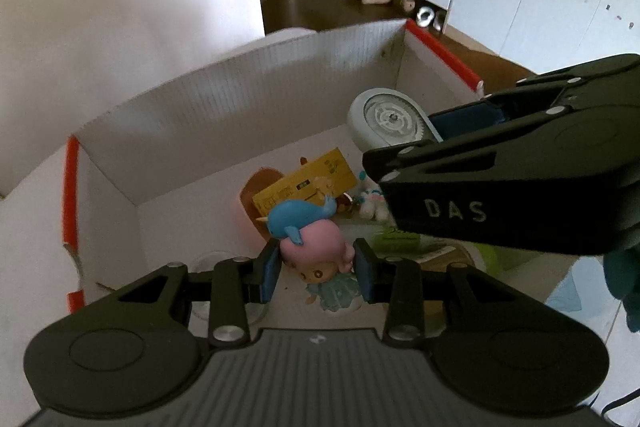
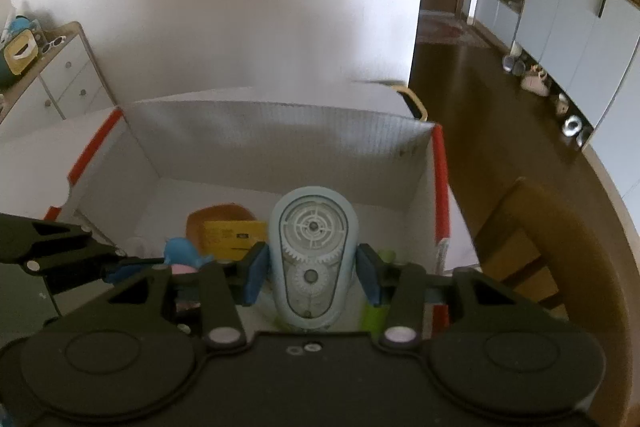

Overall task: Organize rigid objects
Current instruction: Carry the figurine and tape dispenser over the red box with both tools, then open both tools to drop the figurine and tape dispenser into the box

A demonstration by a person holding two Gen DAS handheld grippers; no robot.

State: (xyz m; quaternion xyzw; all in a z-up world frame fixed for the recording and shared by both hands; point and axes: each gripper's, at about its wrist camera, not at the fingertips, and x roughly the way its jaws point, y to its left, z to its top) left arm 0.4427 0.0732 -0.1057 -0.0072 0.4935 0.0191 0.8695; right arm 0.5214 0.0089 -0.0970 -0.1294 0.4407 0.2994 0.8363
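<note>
My left gripper (image 1: 316,269) is shut on a pink-and-blue whale toy (image 1: 308,231) and holds it over the open white cardboard box (image 1: 224,115). My right gripper (image 2: 313,275) is shut on a pale blue oval gear toy (image 2: 312,251) and holds it over the same box (image 2: 280,143). The right gripper also shows in the left wrist view (image 1: 436,137), holding the gear toy (image 1: 384,117) to the right of my left one. The whale toy shows at the left in the right wrist view (image 2: 182,255).
In the box lie a yellow carton (image 1: 308,183), a brown dish (image 1: 260,187), a small doll figure (image 1: 332,287), a white plush (image 1: 370,205) and green items (image 1: 404,243). Red tape (image 1: 440,51) edges the box corners. A wooden chair (image 2: 532,243) stands at the right.
</note>
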